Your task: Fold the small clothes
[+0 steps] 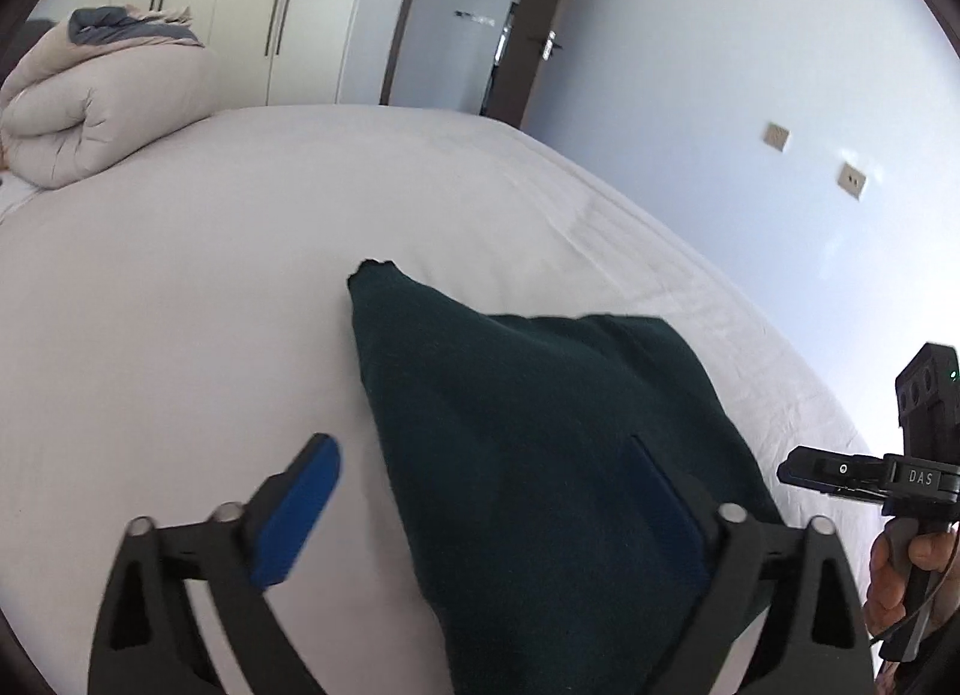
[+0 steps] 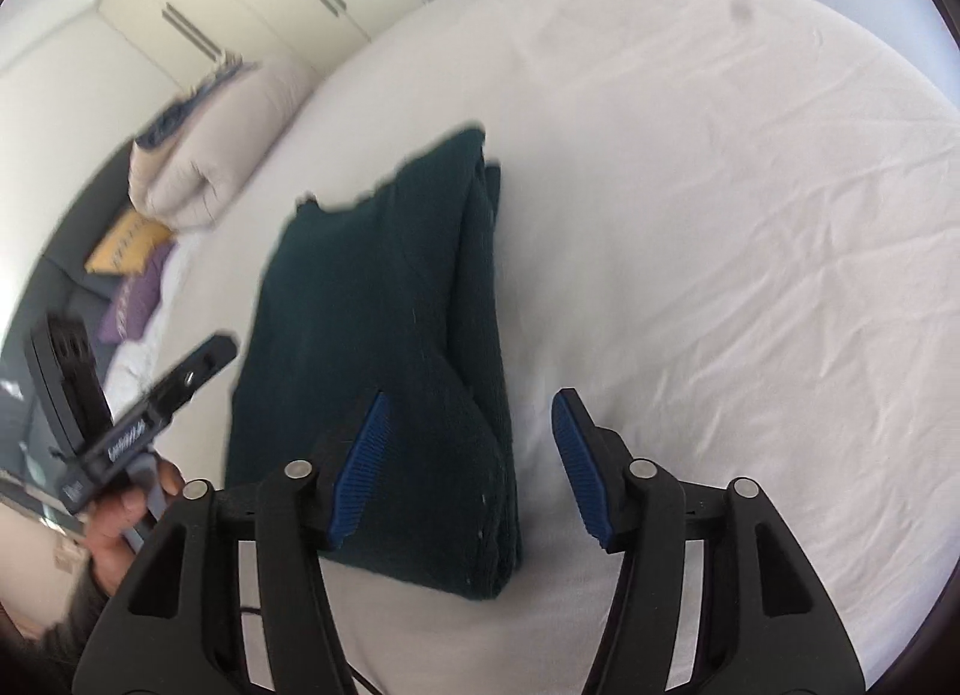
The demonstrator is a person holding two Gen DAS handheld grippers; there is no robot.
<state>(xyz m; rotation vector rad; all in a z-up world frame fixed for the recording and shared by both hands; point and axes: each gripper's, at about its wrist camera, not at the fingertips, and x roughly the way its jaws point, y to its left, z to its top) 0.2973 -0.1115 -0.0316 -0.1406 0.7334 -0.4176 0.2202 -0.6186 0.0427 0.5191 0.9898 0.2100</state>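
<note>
Blue ribbed pads line both grippers' jaws. The right gripper (image 2: 468, 467) stands spread wide, gripping nothing, its left pad over the near end of the dark green knitted garment (image 2: 384, 347). The left gripper (image 1: 492, 515) is likewise spread, straddling the garment's left edge. The garment lies folded flat on the white bed sheet (image 2: 720, 215). A beige rolled duvet (image 1: 102, 107) rests at the bed's far corner.

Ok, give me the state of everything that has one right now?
Garment: folded, lying on the bed, held by neither gripper.
Left gripper: open, above the garment.
Right gripper: open, empty.
Duvet: rolled up on the bed.
Door: ajar.
</note>
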